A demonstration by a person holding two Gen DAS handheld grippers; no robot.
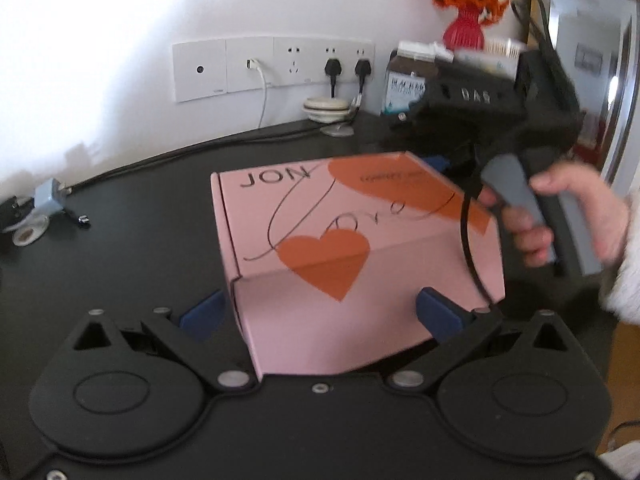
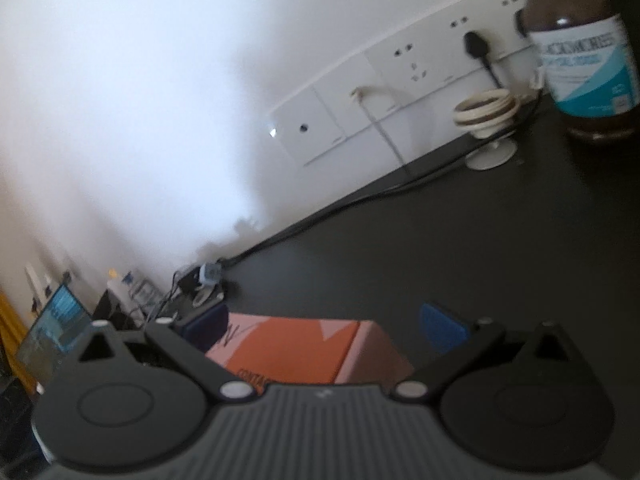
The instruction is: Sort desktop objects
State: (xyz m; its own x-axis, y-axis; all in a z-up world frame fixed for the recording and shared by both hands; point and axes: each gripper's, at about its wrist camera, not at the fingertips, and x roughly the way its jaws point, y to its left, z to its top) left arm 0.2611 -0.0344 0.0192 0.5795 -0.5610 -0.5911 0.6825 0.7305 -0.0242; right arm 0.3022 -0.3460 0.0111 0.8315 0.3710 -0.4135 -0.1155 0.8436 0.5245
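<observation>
Centre: pink box [image 1: 344, 248] fills the middle of the dark desk [image 1: 140, 240], sitting between the spread blue fingertips [image 1: 202, 314] of the left gripper [image 1: 320, 314].
9 o'clock: bare desk beside the box; small grey clamp [image 1: 46, 198] only at the far edge.
12 o'clock: cables [image 1: 240, 138] and a round stand [image 1: 326, 108] line the wall.
2 o'clock: right gripper [image 1: 436, 162], held in a hand [image 1: 560, 224], hangs over the box's far corner.
1 o'clock: brown bottle [image 2: 580, 48] stands behind; open desk before it.
</observation>
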